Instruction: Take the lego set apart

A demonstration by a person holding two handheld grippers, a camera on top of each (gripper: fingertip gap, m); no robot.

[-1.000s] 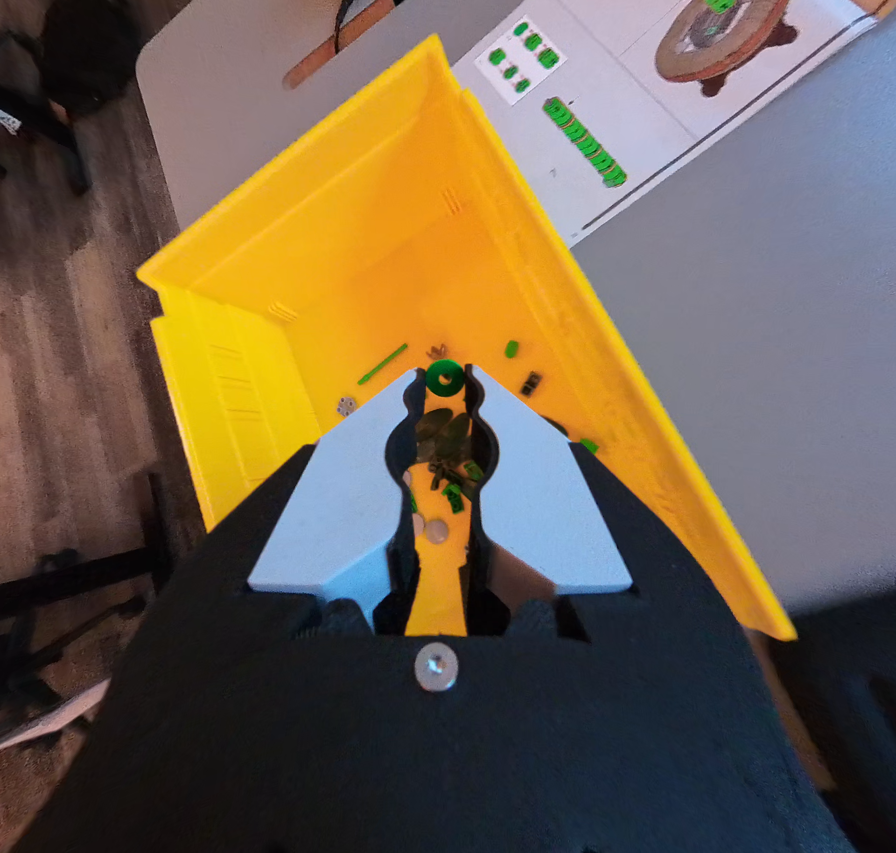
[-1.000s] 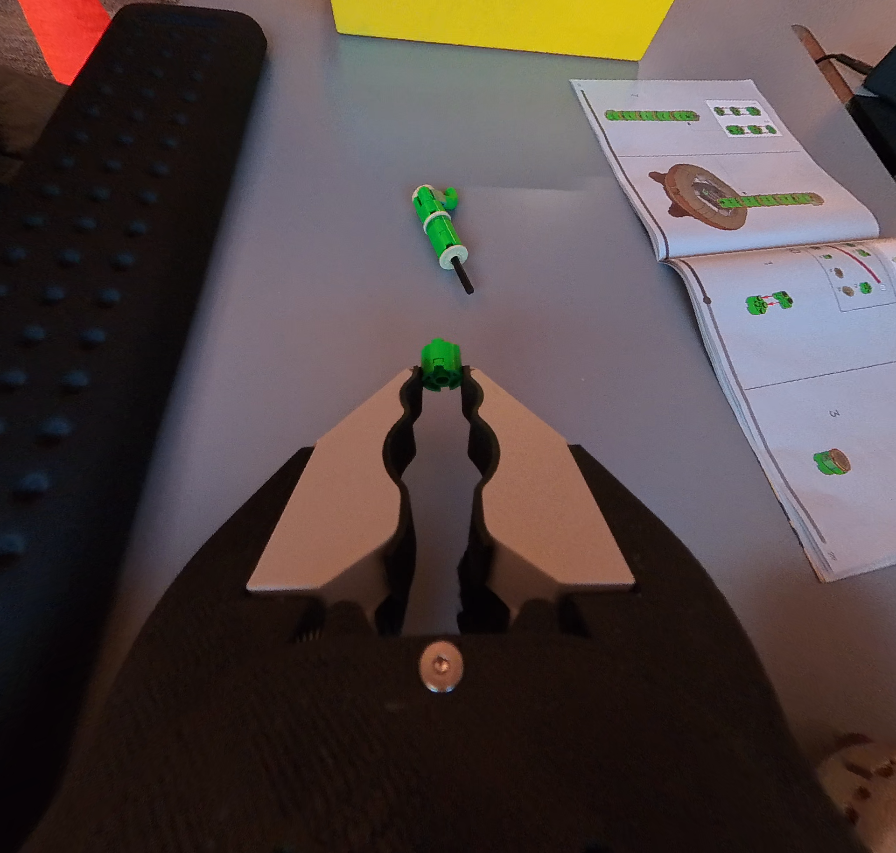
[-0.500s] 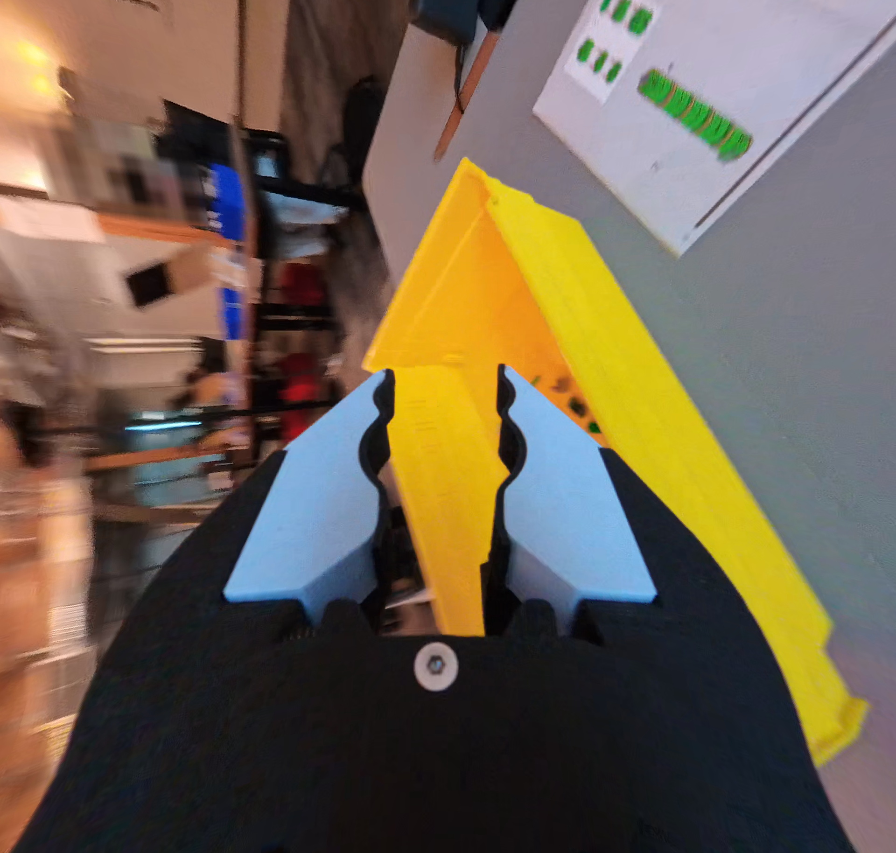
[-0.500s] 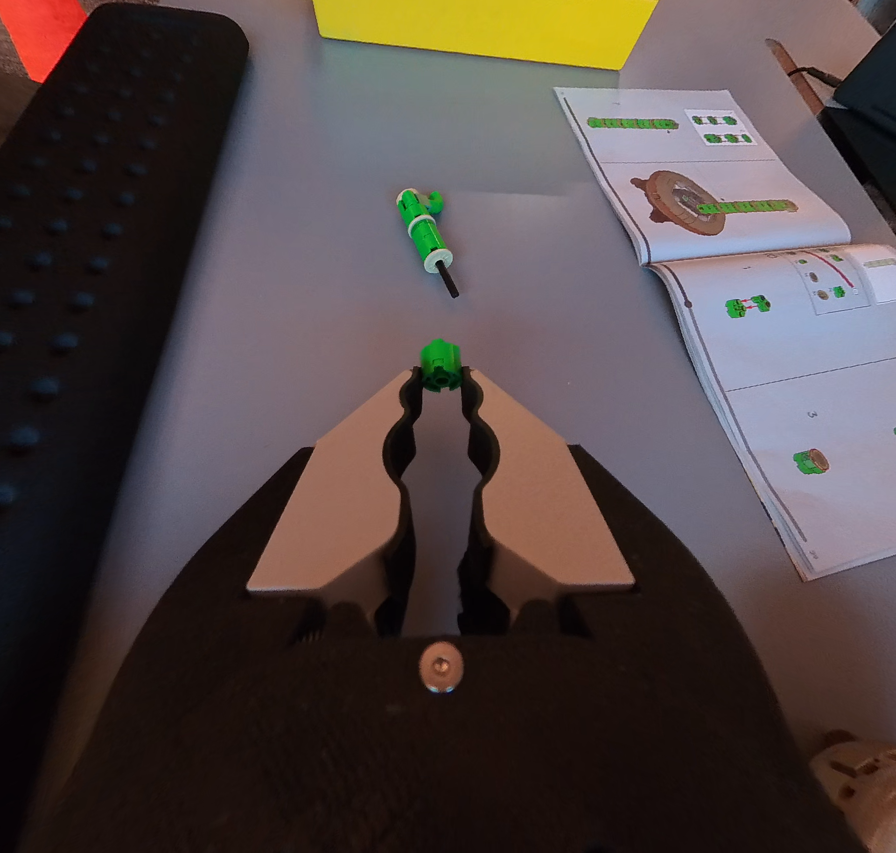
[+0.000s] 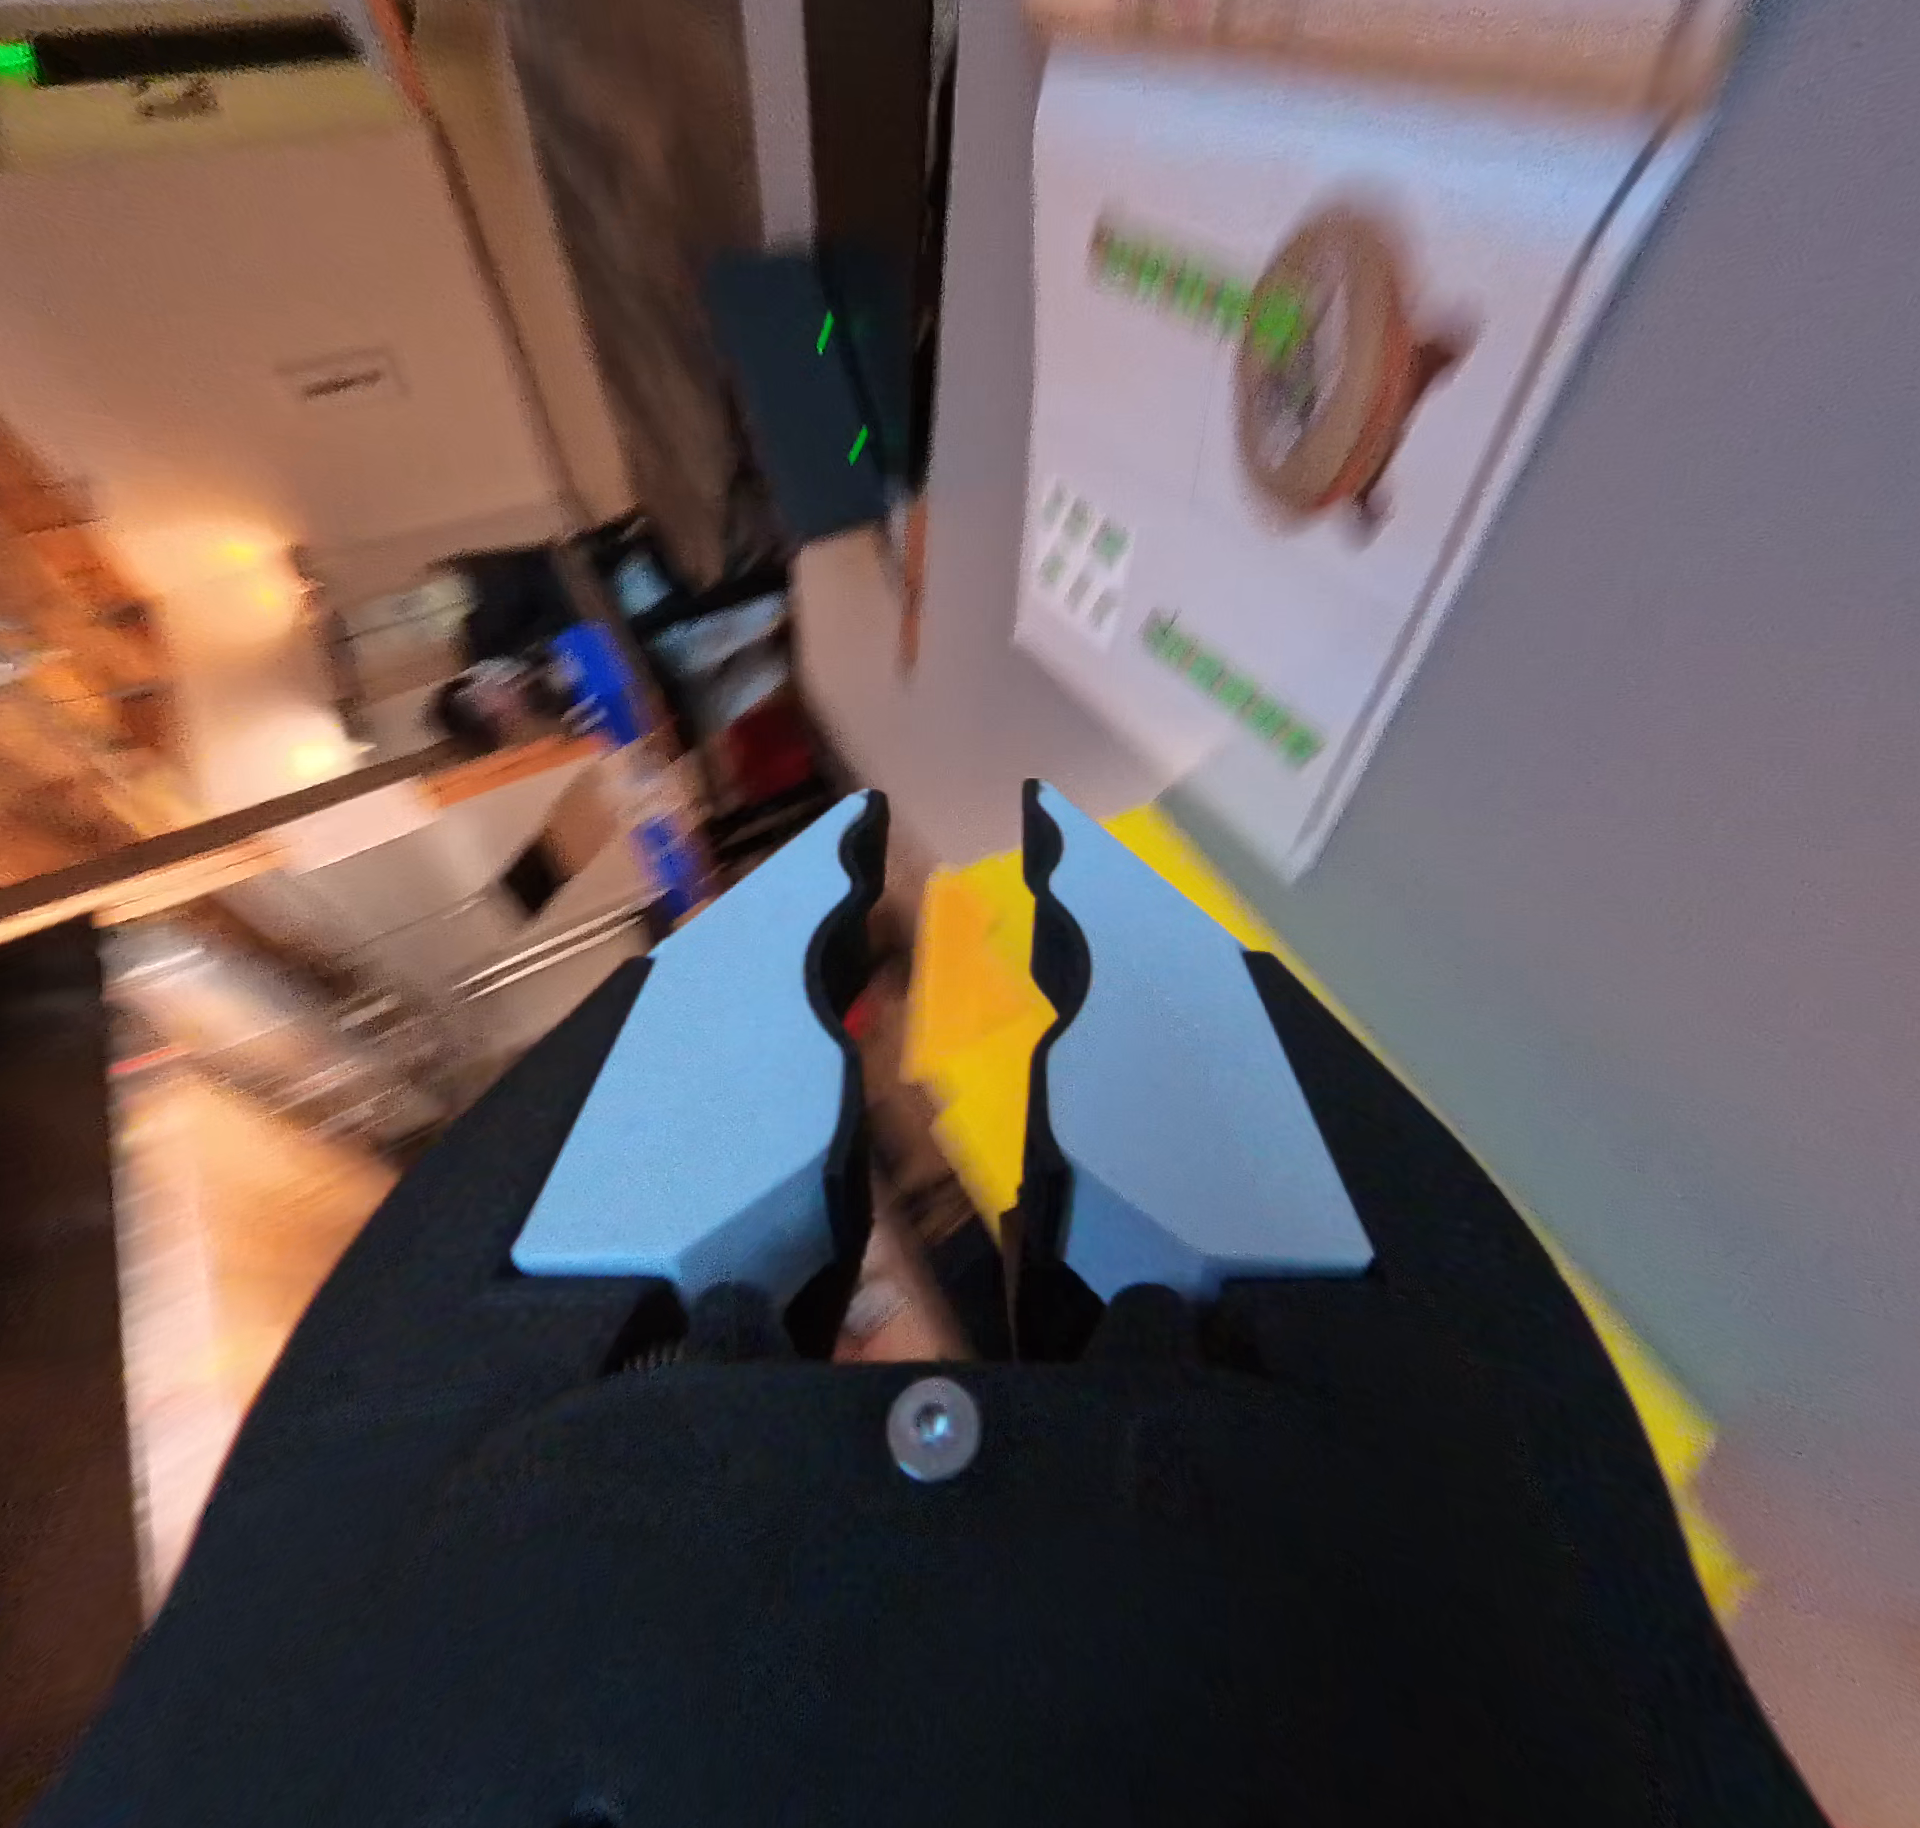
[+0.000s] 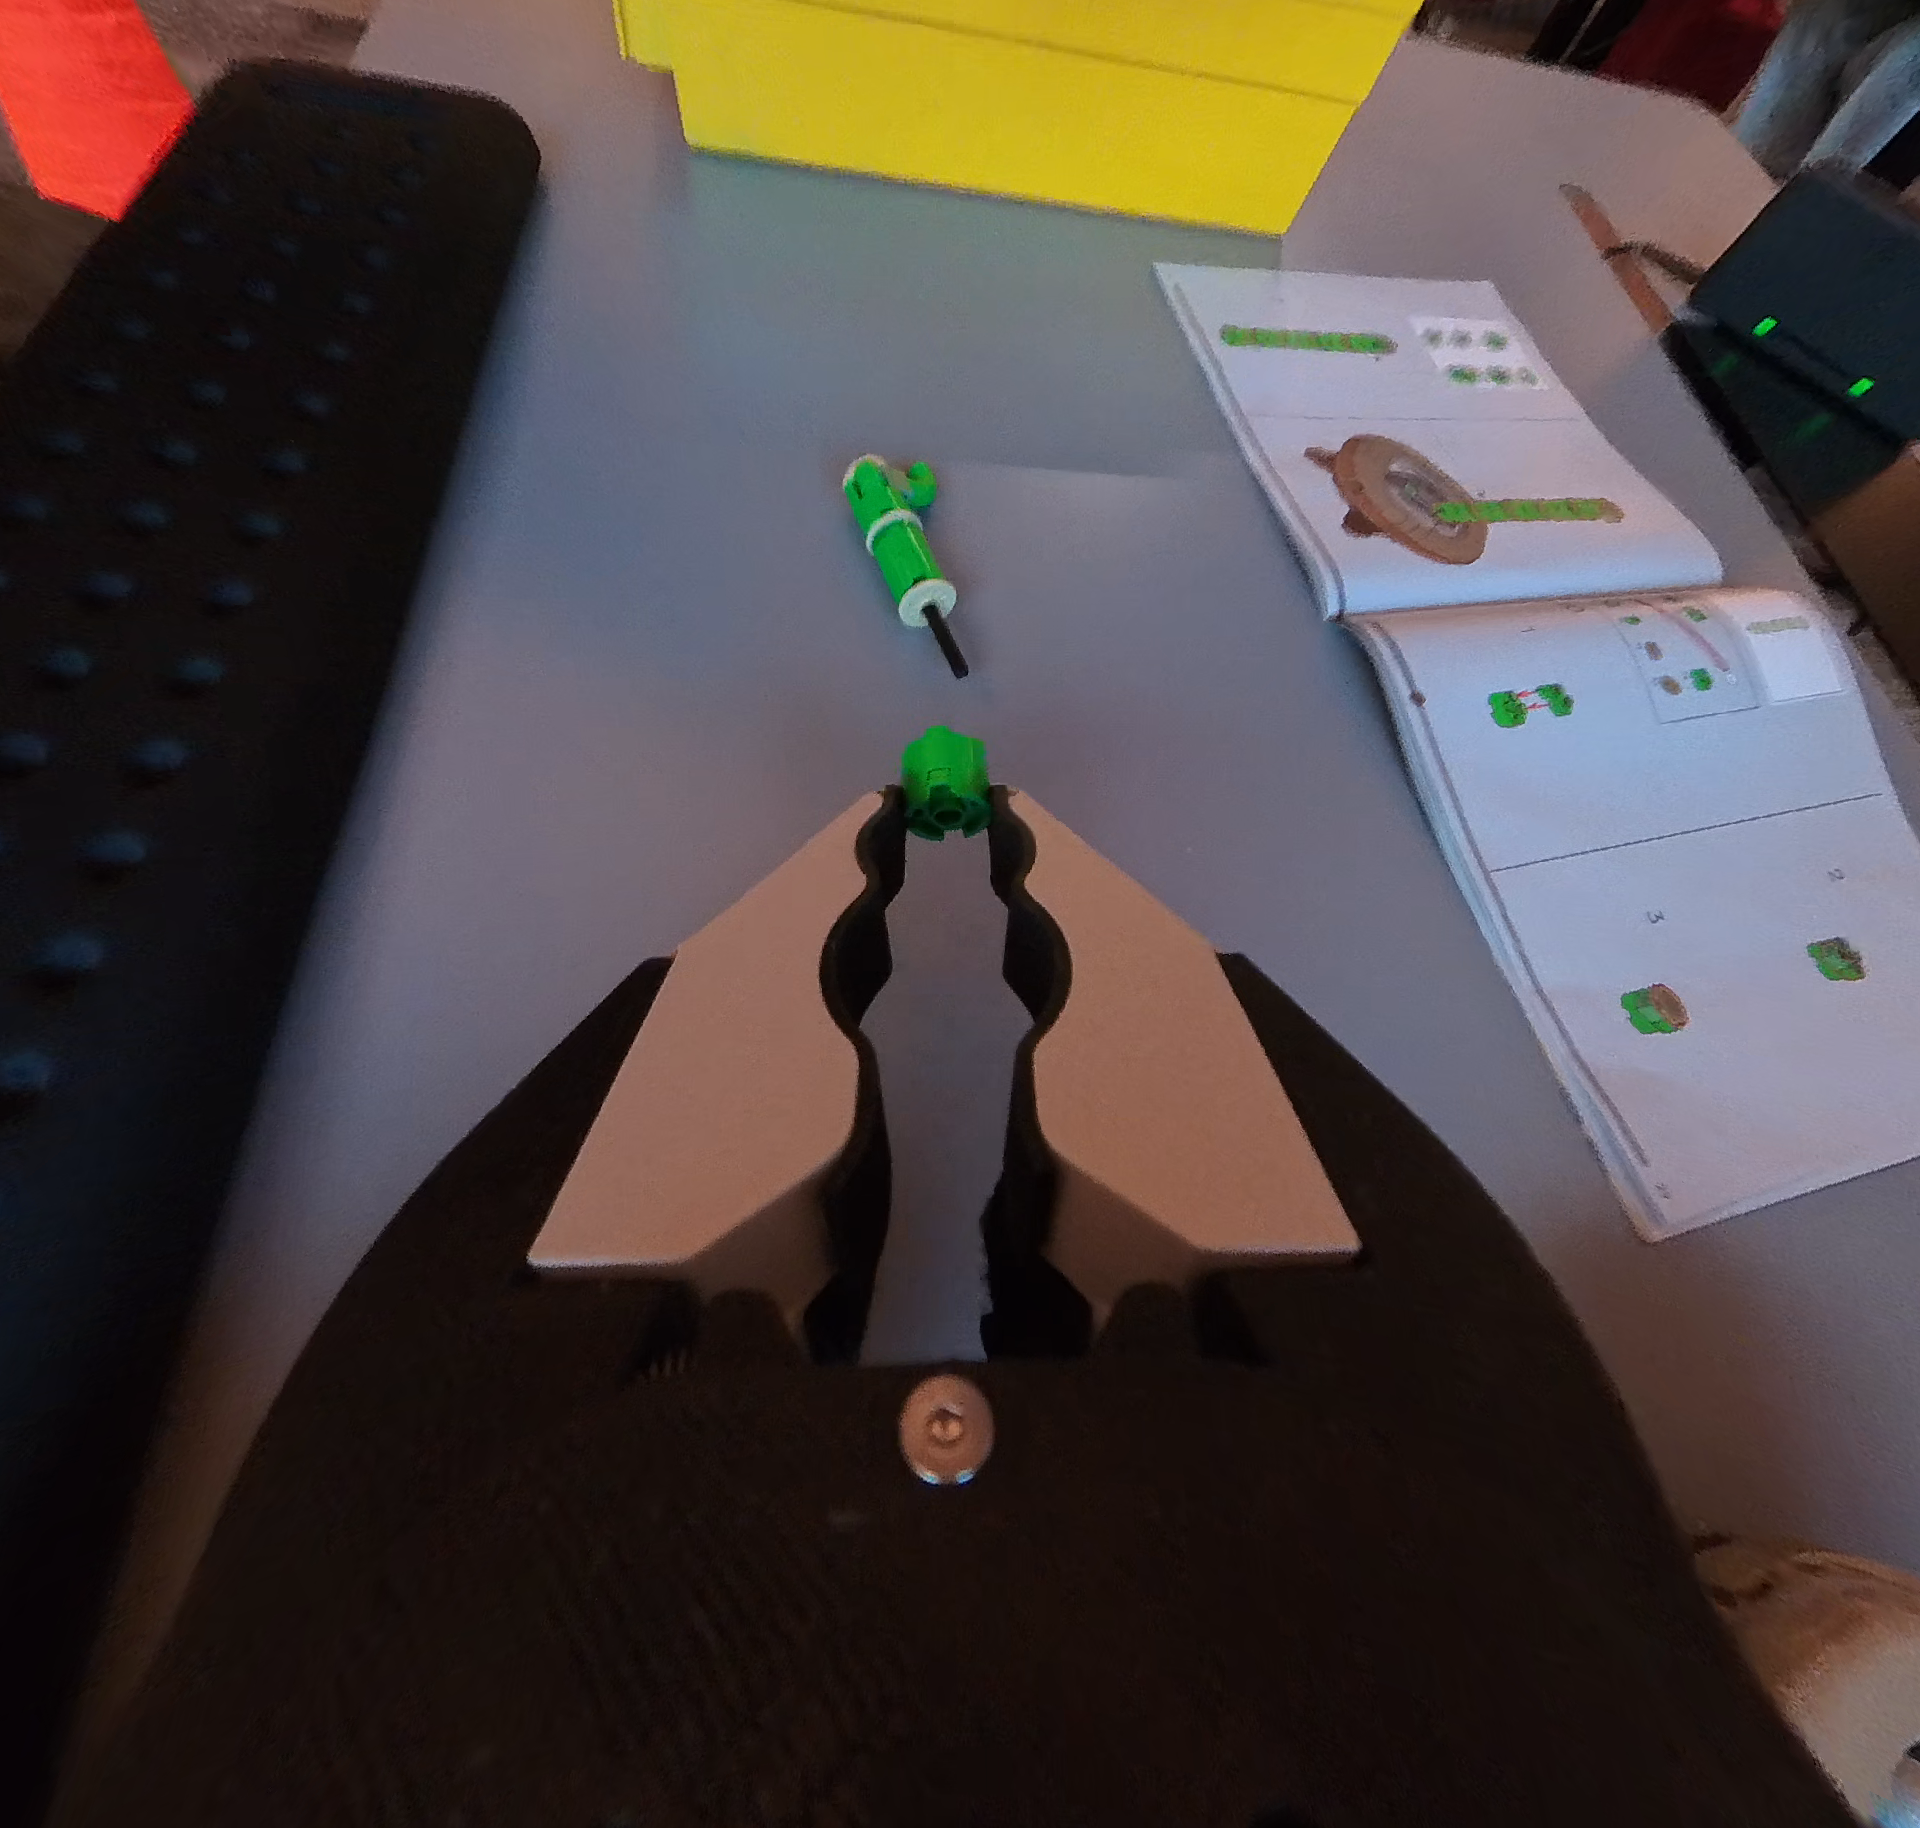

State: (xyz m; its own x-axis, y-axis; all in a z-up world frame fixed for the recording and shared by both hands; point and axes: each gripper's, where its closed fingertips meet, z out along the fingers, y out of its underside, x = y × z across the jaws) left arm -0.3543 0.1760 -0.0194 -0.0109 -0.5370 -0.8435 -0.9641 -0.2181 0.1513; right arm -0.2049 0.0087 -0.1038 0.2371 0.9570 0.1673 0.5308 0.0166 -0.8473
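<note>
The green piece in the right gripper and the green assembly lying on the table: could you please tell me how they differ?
The green piece is a single short round part; the green assembly is longer, with pale rings and a black axle poking out. The piece is pinched at the tips of the right gripper, while the assembly lies free on the grey table beyond it, nearer the yellow bin. Both are bright green.

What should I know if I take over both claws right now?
Right claw: shut on a small green piece, above the grey table.
Left claw: open, empty, beside the yellow bin; that view is blurred.
Green stack on its black axle lies on the table, short of the yellow bin.
Done: one piece is off.
Left: probably bin it, then strip the stack.
</note>
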